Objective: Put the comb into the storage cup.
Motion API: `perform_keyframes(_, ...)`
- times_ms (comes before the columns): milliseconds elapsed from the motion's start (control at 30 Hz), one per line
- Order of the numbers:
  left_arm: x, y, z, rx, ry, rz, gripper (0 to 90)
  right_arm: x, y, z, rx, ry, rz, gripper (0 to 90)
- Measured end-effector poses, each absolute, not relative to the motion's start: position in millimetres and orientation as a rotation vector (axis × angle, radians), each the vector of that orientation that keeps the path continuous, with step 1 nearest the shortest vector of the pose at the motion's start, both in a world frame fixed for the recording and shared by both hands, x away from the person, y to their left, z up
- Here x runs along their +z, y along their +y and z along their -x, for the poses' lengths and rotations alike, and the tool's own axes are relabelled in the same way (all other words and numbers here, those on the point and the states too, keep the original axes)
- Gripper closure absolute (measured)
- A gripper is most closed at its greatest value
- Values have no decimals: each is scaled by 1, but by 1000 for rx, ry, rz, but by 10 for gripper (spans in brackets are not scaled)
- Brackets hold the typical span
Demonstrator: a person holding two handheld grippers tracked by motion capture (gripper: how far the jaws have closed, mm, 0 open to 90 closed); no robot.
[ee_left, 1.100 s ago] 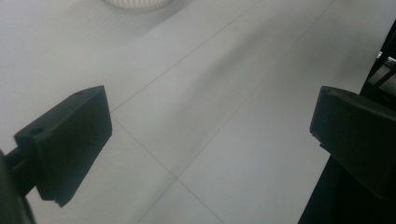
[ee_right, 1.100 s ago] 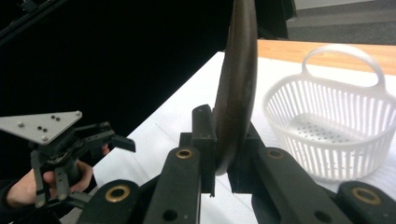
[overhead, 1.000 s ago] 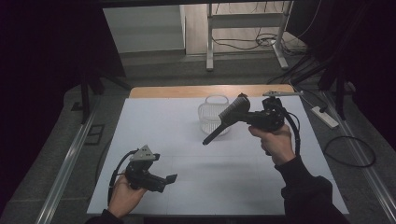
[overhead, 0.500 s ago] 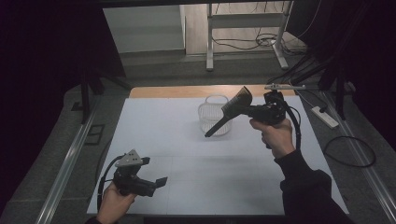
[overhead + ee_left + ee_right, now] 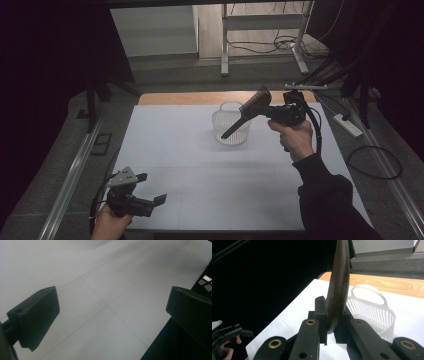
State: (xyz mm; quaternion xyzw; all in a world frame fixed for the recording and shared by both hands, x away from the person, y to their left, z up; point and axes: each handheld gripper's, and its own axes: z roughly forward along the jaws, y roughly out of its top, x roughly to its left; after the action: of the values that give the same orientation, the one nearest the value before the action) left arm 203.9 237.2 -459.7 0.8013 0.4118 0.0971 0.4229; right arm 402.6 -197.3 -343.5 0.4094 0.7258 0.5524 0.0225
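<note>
Right gripper point(image 5: 272, 111) clamps dark wooden spatula point(image 5: 248, 111), raised above white basket point(image 5: 231, 129).
Right forearm angles up from table edge, spatula handle slanting down over basket rim. Left gripper point(image 5: 150, 192) low near table's point(image 5: 210, 175) front-left corner, jaws apart, nothing between them.

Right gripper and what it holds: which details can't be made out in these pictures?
- Brush: in the high view it is small and dim, so bristles can't be told. In the right gripper view the jaws cover its lower part and the top edge cuts off its upper end.
- Basket: in the high view the brush handle crosses it; its inside is too small to judge. In the right gripper view the brush and jaws hide its near side.
</note>
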Motion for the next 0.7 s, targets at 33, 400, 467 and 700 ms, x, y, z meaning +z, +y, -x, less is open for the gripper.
perform_keyframes(33, -460, 238, -203, 244, 1036, -2005, 0, -342, -198, -405, 1705, 2239, -1272, 834)
perform_keyframes(400, -463, 248, -194, 263, 1080, -2016, 0, -340, -197, -418, 1683, 2203, -1295, 834)
perform_keyframes(467, -463, 250, -193, 268, 1089, -2010, 0, -340, -198, -421, 1679, 2194, -1299, 834)
perform_keyframes(700, -462, 254, -189, 278, 1098, -2000, 0, -339, -200, -429, 1669, 2158, -1320, 834)
